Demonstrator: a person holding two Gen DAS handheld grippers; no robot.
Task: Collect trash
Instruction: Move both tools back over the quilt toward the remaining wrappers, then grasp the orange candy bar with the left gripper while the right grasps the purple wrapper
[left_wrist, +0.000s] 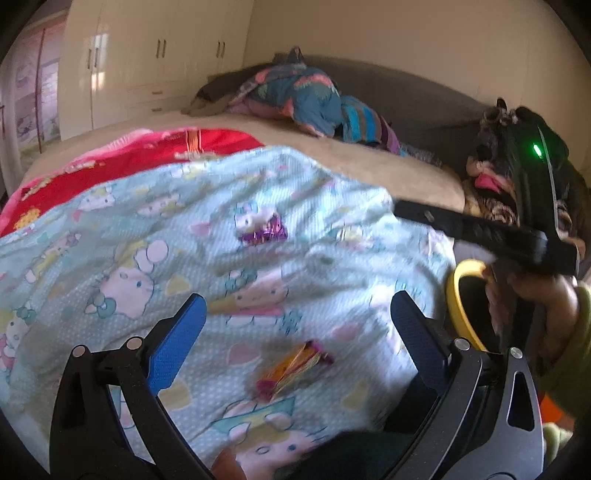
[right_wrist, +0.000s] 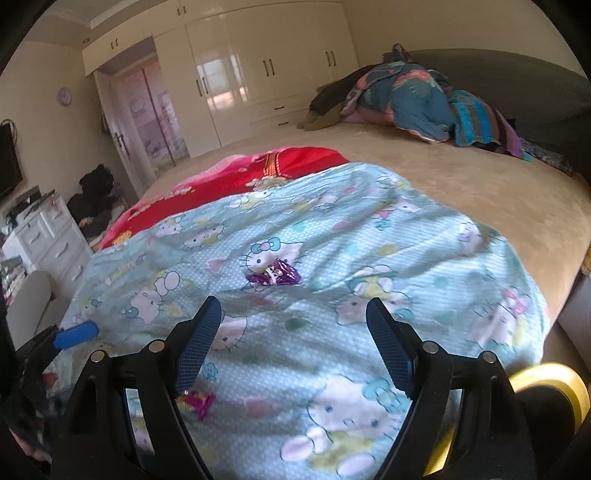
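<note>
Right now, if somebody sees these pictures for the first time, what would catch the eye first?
Probably the pale blue cartoon-cat blanket spread over the near end of the bed, with a red blanket behind it. Two bits of trash lie on it: a purple wrapper near the middle and an orange wrapper nearer, between the open fingers of the left gripper.

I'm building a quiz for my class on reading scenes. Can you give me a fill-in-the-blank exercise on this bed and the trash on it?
1. The purple wrapper lies on the ____ blanket.
2. Both the left gripper and the right gripper hold ____.
3. The bin's rim is ____ in colour.
4. Nearest the left gripper lies an ____ wrapper.

Missing words: light blue cartoon-cat; nothing; yellow; orange
</note>
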